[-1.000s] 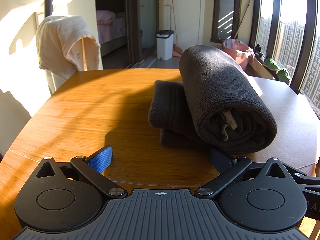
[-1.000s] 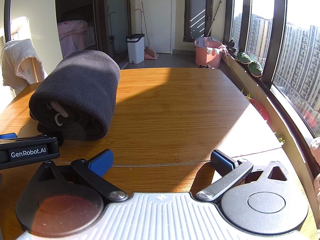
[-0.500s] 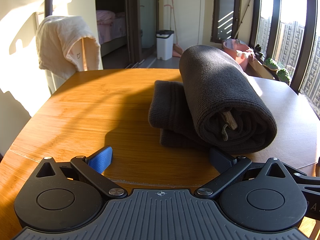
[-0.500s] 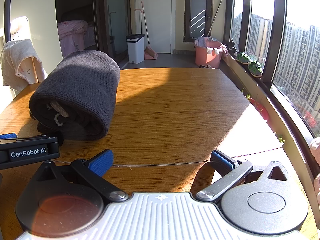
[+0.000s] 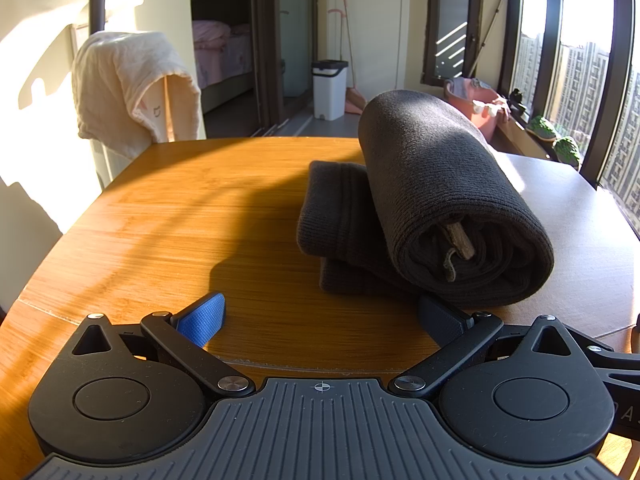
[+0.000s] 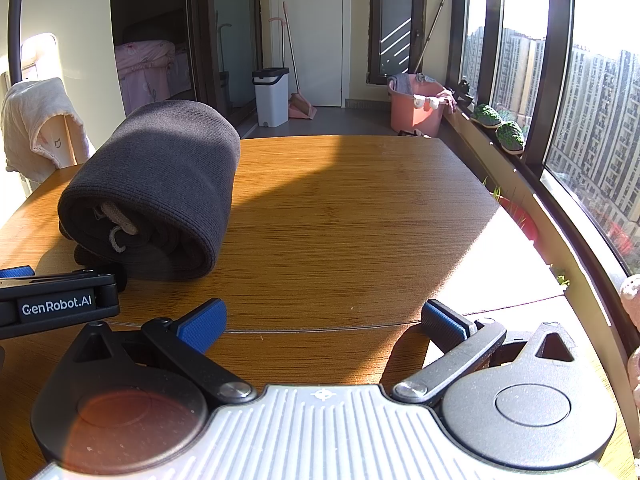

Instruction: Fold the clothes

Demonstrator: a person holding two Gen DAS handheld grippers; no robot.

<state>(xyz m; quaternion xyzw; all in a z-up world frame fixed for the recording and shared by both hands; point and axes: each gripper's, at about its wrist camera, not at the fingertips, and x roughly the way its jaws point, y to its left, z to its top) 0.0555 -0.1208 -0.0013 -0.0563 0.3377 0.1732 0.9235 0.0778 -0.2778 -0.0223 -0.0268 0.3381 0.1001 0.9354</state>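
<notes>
On the sunlit wooden table [image 6: 360,208] before you, the rolled dark-grey knit garment [image 5: 448,200] lies atop its folded end, near your left gripper [image 5: 320,316], whose jaws gape empty; your right gripper [image 6: 322,322] likewise stands spread, holding nothing.

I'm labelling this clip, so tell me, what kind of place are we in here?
Most likely a high-rise flat, in a sunroom or enclosed balcony. A wooden table stands by tall windows facing apartment blocks, a bed shows through a doorway, and a bin stands nearby.
</notes>
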